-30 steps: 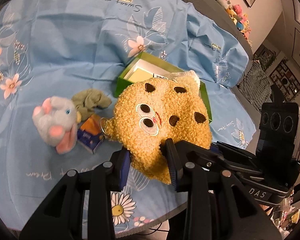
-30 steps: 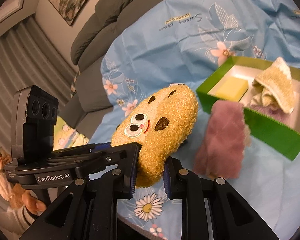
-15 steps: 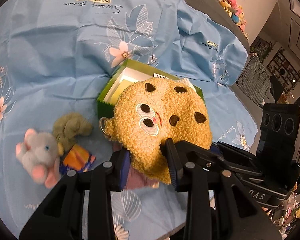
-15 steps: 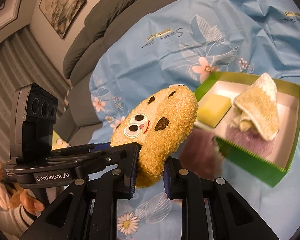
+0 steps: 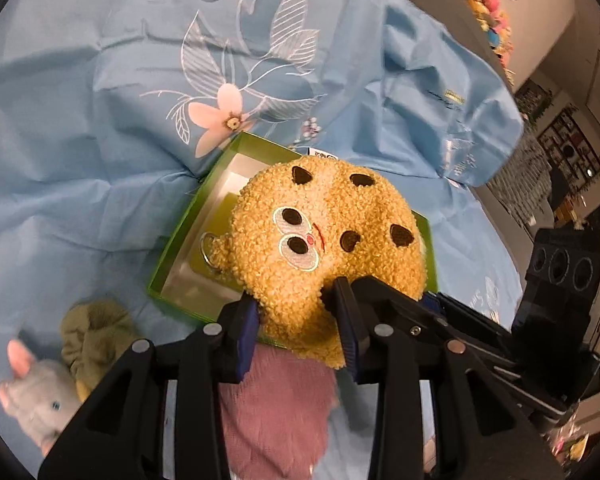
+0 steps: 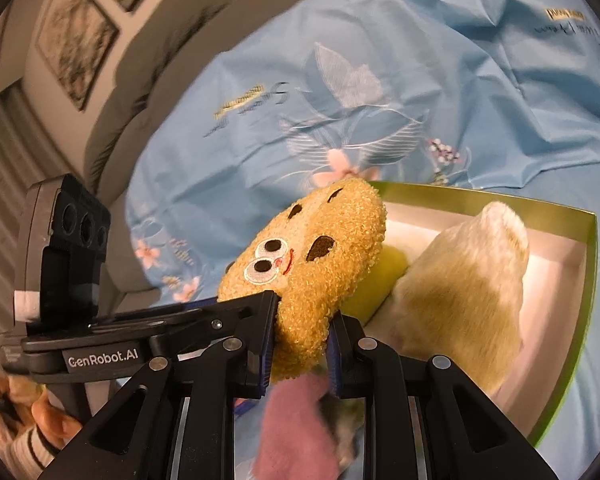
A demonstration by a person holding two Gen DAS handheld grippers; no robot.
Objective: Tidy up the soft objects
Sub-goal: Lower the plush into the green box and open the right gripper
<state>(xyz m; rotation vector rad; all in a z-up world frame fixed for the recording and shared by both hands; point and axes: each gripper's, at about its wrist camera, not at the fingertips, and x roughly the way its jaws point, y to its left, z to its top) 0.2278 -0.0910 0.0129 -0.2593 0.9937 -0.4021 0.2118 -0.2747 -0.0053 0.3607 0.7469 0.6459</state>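
Both hand-held grippers grip the same cookie plush (image 5: 328,240), a golden, nubbly round toy with brown chips and a stitched face. The left hand-held gripper (image 5: 298,334) is clamped on its lower edge, blue pads pressed into the pile on either side, though its jaws have just been opening a little. The right hand-held gripper (image 6: 300,344) is likewise clamped on the lower edge of the plush (image 6: 312,264). The plush is held in the air over the green box (image 5: 188,236), which sits on the bed's blue floral sheet (image 5: 100,120). Inside the box (image 6: 572,320) lie a cream-yellow fuzzy cloth (image 6: 468,288) and a yellow pad (image 6: 380,280), the pad partly hidden behind the plush. A pink fuzzy cloth (image 5: 280,408) lies on the sheet just outside the box's nearest wall, under the grippers. Towards the near left of the bed are an olive scrunchie (image 5: 94,328) and a grey plush elephant (image 5: 40,400), touching each other.
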